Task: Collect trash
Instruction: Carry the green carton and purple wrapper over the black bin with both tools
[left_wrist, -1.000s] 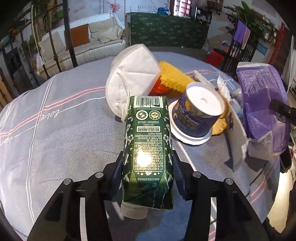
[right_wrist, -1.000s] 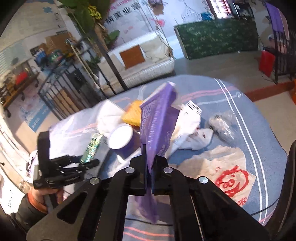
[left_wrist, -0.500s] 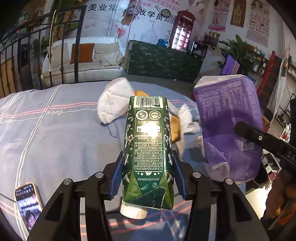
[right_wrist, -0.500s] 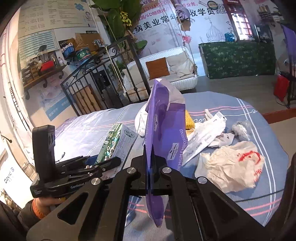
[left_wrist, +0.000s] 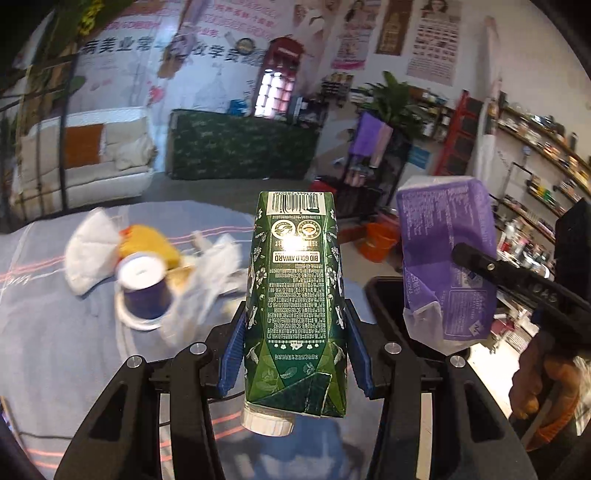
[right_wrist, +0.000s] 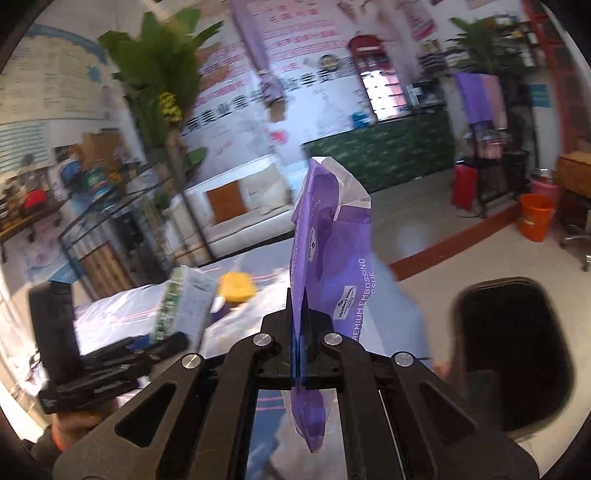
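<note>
A dark green drink carton (left_wrist: 297, 277) with a white cap is clamped between the blue pads of my left gripper (left_wrist: 295, 350), cap end toward the camera. My right gripper (right_wrist: 300, 354) is shut on the lower part of a flat purple plastic bag (right_wrist: 325, 258), which stands up from the jaws. In the left wrist view the same purple bag (left_wrist: 447, 251) hangs at the right over a black bin (left_wrist: 384, 295). The right wrist view shows the black bin (right_wrist: 517, 350) at lower right, and the carton (right_wrist: 184, 302) at the left.
On the grey striped tablecloth (left_wrist: 55, 332) lie a white face mask (left_wrist: 92, 251), an upturned purple cup (left_wrist: 144, 284), a yellow sponge-like item (left_wrist: 151, 240) and crumpled white wrappers (left_wrist: 210, 273). An orange bucket (left_wrist: 380, 240) stands on the floor beyond.
Both grippers rose off the table and swung right with their loads. The trash pile slid to the left of the views, and the black bin came into view.
</note>
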